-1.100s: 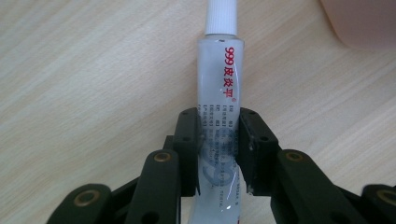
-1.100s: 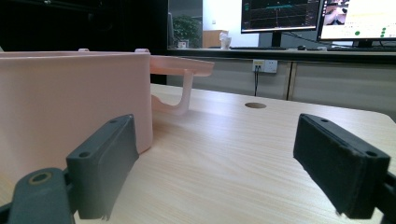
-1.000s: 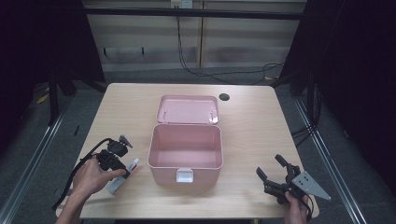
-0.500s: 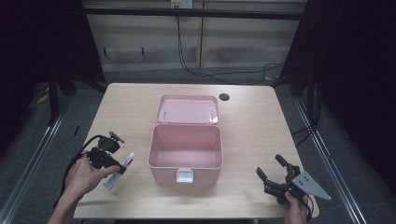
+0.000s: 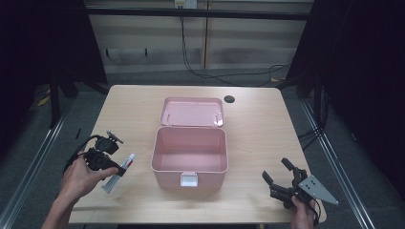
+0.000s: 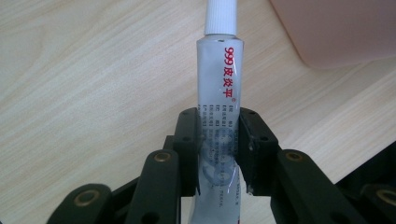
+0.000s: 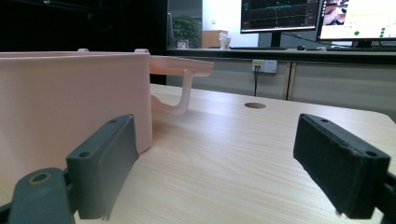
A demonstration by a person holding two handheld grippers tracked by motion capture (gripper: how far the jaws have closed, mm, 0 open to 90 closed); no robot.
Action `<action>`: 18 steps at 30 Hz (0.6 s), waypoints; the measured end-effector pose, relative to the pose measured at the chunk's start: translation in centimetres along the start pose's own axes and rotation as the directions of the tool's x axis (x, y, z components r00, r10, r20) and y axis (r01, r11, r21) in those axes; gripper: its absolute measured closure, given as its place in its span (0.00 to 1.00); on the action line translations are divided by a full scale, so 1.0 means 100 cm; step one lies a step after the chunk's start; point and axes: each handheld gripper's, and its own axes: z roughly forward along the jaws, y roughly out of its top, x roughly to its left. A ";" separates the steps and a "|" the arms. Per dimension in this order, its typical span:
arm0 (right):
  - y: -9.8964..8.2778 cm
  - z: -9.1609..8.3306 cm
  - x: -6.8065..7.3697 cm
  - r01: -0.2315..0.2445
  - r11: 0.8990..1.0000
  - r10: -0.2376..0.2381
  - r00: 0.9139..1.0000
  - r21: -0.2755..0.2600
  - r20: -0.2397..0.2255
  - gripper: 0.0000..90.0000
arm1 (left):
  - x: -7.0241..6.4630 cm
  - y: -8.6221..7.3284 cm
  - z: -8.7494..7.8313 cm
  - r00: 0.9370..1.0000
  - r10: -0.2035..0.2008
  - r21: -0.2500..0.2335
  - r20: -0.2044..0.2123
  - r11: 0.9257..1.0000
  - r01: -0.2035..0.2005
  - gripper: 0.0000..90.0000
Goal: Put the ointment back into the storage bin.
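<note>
The tube, light and soft, is clamped mid-body by the left gripper at nine o'clock of the box, while the right gripper is held agape.

A wooden table is standing on a grey floor, with a round hole showing near its far edge. Beyond it, a black cable is trailing along the floor. In the right gripper view, two monitors are glowing above a wall socket.
</note>
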 end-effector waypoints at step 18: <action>0.000 0.000 0.000 -0.001 1.000 0.001 1.000 -0.001 -0.001 0.14 | -0.014 0.015 -0.040 0.994 0.103 -0.007 -0.046 0.995 -0.103 0.79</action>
